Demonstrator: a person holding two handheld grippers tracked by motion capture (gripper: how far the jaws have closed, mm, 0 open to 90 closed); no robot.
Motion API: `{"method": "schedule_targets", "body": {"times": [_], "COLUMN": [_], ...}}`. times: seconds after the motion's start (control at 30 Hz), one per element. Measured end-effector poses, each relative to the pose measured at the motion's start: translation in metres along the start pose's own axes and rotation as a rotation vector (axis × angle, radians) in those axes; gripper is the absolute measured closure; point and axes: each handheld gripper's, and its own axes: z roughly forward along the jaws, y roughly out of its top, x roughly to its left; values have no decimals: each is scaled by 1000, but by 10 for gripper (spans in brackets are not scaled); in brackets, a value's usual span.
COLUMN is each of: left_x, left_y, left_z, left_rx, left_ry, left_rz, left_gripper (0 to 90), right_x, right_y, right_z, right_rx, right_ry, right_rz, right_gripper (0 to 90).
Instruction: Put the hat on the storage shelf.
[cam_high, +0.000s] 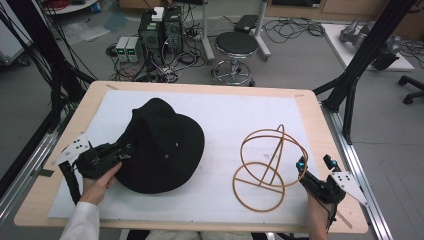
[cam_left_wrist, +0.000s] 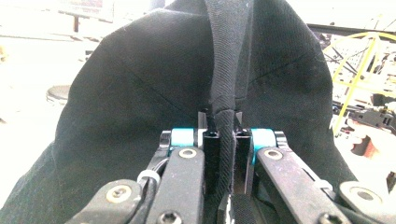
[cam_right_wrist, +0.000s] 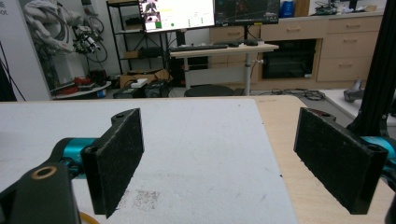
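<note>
In the high view, the left gripper (cam_high: 126, 149) bites the near-left brim of the black hat (cam_high: 162, 147), and the wire stand (cam_high: 270, 165) waits to its right, beside the right gripper (cam_high: 314, 166). In the left gripper view, the jaws pinch a brim fold (cam_left_wrist: 224, 135). In the right gripper view, the jaws gape apart, holding nothing

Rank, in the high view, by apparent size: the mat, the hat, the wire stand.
1. mat
2. hat
3. wire stand, by outline; it is open wire.
</note>
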Motion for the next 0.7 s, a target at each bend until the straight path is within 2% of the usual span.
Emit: {"method": "schedule_targets", "body": {"times": [0.1, 0.2, 0.53, 0.7], "left_x": [0, 1, -9, -18], "left_y": [3, 4, 18, 27], "left_z": [-1, -1, 3, 12], "left_rx": [-31, -40, -89, -111], "left_ry": [-8, -11, -40, -73], "left_rz": [-1, -3, 35, 66], "left_gripper": [871, 872, 872, 872], "right_x": [0, 0, 0, 1], "right_y": [0, 0, 0, 1], "right_z": [0, 0, 0, 1], "right_rx": [-3, -4, -1, -5], "right_ry": [-2, -1, 3, 1], "right_rz": [-4, -4, -5, -4], "right_gripper": [152, 152, 152, 152]}}
